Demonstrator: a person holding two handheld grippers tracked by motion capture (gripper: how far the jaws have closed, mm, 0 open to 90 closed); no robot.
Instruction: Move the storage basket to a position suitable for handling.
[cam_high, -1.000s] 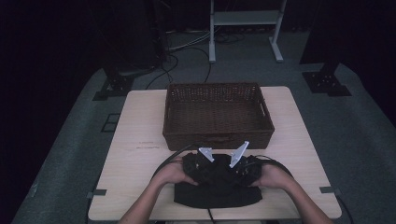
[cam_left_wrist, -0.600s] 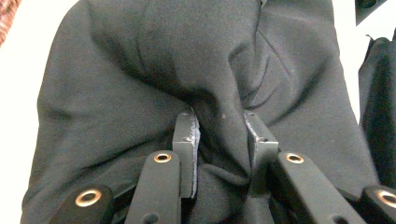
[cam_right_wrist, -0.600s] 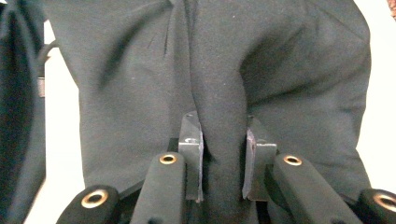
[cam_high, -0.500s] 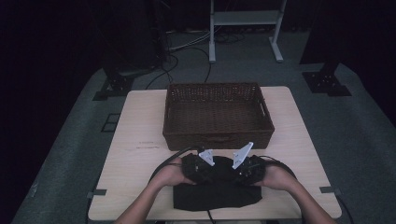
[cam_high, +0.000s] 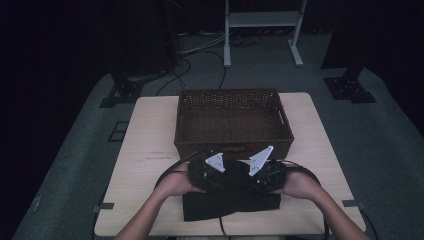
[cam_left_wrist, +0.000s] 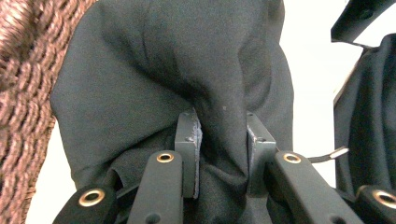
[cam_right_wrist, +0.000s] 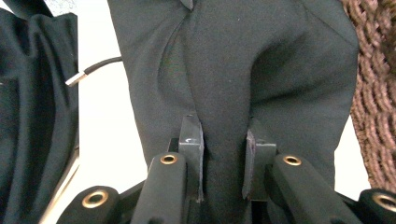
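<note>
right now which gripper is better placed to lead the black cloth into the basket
Neither clearly. The left gripper and right gripper are each shut on a fold of the black cloth, side by side just in front of the wicker basket. If one must lead, perhaps the right, sitting slightly nearer its wall.

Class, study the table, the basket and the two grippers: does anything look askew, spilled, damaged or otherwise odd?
Nothing stands out. The wicker basket sits square and intact on the table. The black cloth lies at the near edge, each gripper pinching a bunched fold of it: left gripper, right gripper. Nothing looks spilled or torn.
</note>
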